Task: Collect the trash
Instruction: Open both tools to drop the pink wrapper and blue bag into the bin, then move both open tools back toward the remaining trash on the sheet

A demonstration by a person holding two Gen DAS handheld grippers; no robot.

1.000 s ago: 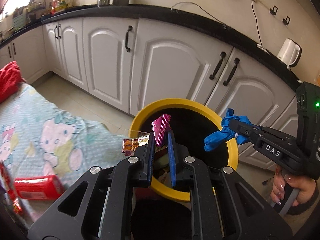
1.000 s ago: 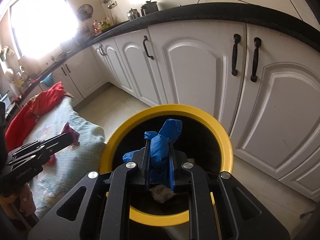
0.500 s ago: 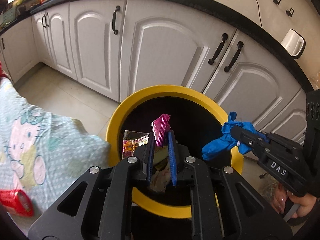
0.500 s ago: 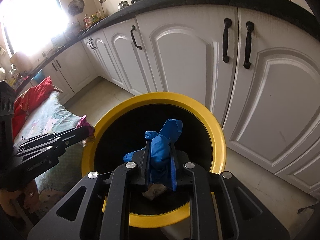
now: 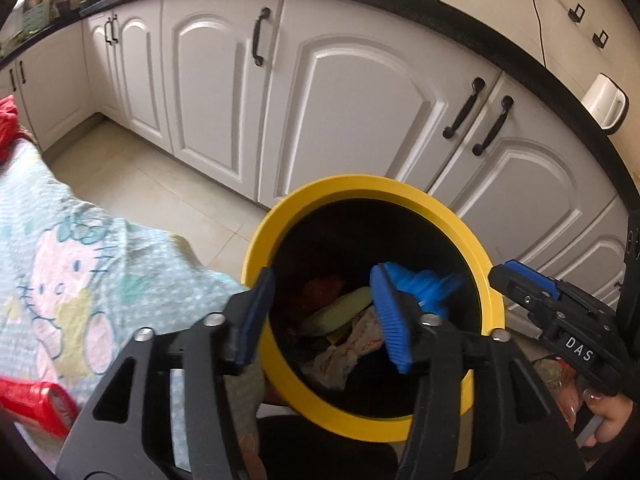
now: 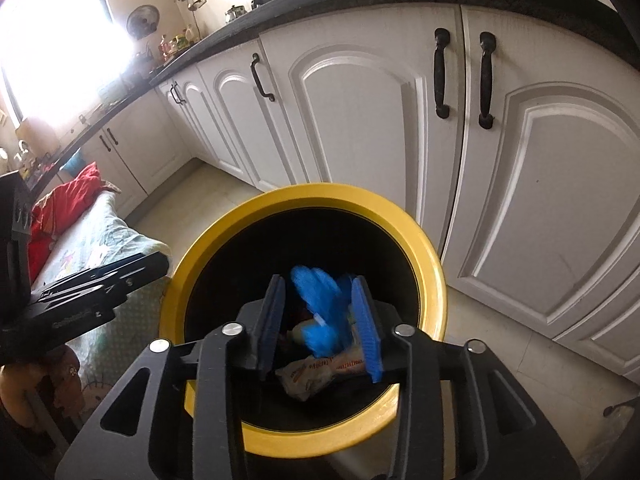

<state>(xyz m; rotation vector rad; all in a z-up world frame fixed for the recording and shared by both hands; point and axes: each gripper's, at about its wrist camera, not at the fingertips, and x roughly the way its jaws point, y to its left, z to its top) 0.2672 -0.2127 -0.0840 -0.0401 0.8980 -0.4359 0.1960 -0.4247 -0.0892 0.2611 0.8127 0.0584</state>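
Observation:
A yellow-rimmed black bin (image 5: 276,224) stands on the floor by the cabinets; it also shows in the right wrist view (image 6: 224,240). My left gripper (image 5: 324,316) is open and empty over the bin's mouth. My right gripper (image 6: 320,320) is open over the bin, and the blue glove (image 6: 320,312), blurred, is falling between its fingers. The glove (image 5: 424,290) also shows inside the bin in the left wrist view. Wrappers (image 5: 344,352) lie at the bin's bottom. The pink wrapper is out of sight.
A Hello Kitty cloth (image 5: 80,272) covers the surface left of the bin, with a red packet (image 5: 36,404) on it. White cabinets (image 5: 352,112) stand close behind the bin. A red cloth (image 6: 68,192) lies at the far end.
Both grippers have opened over the bin. The pink wrapper has left my left gripper, and the blue glove has dropped from my right gripper.

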